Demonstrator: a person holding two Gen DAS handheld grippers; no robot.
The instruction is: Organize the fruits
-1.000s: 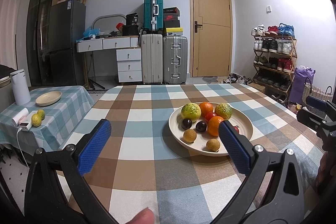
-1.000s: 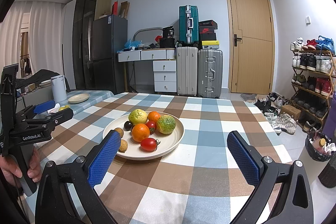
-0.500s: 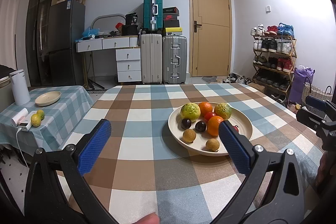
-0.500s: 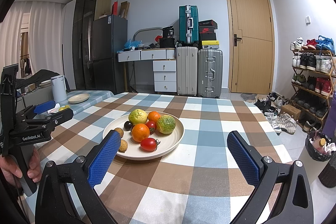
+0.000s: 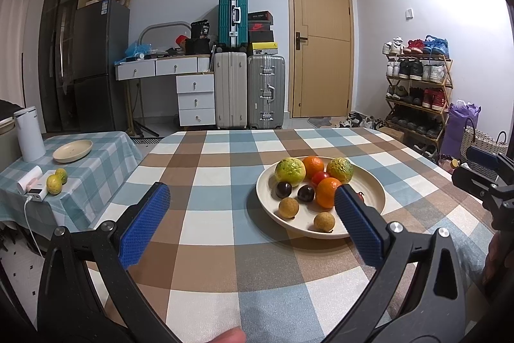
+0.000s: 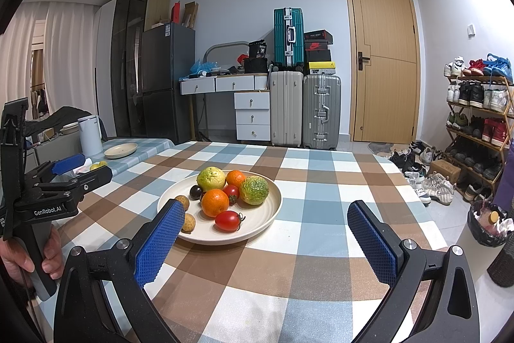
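Fruits (image 6: 215, 203) lie ahead-left of the wide-open right hand-held gripper (image 6: 266, 233).

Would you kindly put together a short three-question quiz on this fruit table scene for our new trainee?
1. True or false: the left gripper is shut on a fruit.
2. How many oranges lie in the plate? A) two B) four C) none
3. Fill in: the smaller plate on the side table holds ____ fruit.

Key: 1 false, both the left and right gripper are open and hold nothing. 2 A. 3 no; the two yellow-green fruits lie on the cloth beside it.
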